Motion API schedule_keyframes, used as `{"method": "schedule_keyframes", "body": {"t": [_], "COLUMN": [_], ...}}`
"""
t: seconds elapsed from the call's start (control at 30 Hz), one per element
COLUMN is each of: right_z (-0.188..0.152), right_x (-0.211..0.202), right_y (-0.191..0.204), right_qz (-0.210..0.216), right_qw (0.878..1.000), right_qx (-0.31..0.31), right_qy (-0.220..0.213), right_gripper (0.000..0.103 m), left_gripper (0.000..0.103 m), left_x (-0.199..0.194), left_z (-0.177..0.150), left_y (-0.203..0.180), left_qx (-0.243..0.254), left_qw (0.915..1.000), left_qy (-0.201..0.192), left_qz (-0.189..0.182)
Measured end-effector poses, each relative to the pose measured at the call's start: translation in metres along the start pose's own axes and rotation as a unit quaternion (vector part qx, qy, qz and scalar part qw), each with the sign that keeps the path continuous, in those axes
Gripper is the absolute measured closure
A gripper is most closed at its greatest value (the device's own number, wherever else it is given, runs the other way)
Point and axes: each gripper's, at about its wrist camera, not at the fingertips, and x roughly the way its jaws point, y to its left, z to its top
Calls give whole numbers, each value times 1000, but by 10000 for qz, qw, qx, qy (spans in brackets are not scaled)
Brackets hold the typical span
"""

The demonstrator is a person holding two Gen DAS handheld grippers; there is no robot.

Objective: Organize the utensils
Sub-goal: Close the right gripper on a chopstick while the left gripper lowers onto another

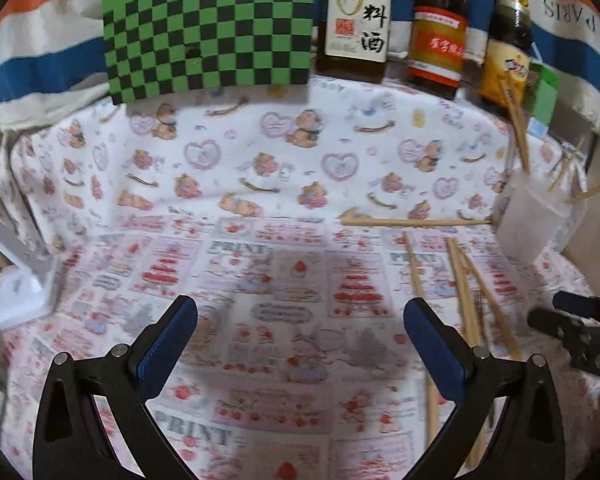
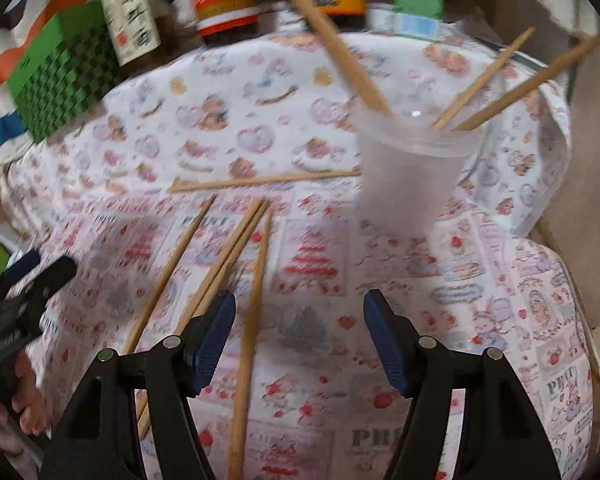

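Note:
A translucent plastic cup (image 2: 411, 176) stands on the patterned cloth and holds three wooden chopsticks (image 2: 339, 48) that lean outward. It also shows at the right of the left wrist view (image 1: 535, 216). Several loose chopsticks (image 2: 256, 300) lie on the cloth left of the cup, one crosswise (image 2: 264, 180) behind them. My right gripper (image 2: 300, 312) is open and empty above the cloth, with one chopstick passing beside its left finger. My left gripper (image 1: 300, 320) is open and empty, left of the loose chopsticks (image 1: 467, 292).
Three sauce bottles (image 1: 435, 28) and a green checkered box (image 1: 208, 28) stand at the back. A white stand (image 1: 24, 280) is at the left. A brown board (image 2: 591, 152) rises at the right. The other gripper shows at each view's edge (image 1: 579, 328).

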Motion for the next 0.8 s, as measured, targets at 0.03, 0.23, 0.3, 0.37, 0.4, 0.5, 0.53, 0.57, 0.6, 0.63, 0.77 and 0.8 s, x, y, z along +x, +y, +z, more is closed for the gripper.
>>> {"method": "schedule_keyframes", "body": {"t": [0.03,0.23,0.3,0.37,0.4,0.5,0.53,0.57,0.6,0.63,0.77,0.8], "right_z": [0,-8,-8,-8,-8,-10,-11,-11,-11,-11,-7,-6], "right_x": [1,12,15,17,19,22,22,22,22,24,27,25], "right_y": [3,13,13,11,10,11,11,11,12,12,5,1], "right_qz": [203,288,252,215,180,331,329,304,234,221,186,127], "right_qw": [9997,9978,9976,9977,9977,9972,9975,9977,9980,9981,9992,9997], "right_qx": [-93,-199,-226,-226,-229,-275,-261,-270,-341,-373,-139,-8], "right_qy": [82,556,598,604,614,608,572,537,468,427,314,184], "right_gripper": [41,61,68,73,81,93,94,94,95,95,95,96], "left_gripper": [1,1,1,1,1,1,1,1,1,1,1,2], "left_x": [-3,-17,-20,-22,-23,-19,-18,-18,-18,-18,-18,-15], "left_z": [1,6,6,4,3,0,-2,-3,-4,-4,-6,-6], "left_y": [1,9,8,4,1,-9,-13,-15,-17,-17,-14,-15], "left_qx": [29,-101,-74,0,58,340,400,434,431,383,95,94], "left_qw": [10000,9993,9987,9977,9971,9973,9974,9975,9976,9978,9998,9999], "left_qy": [-59,-349,-449,-567,-614,-540,-506,-476,-444,-401,-95,78], "left_qz": [35,129,210,377,438,370,326,292,306,375,148,16]}}
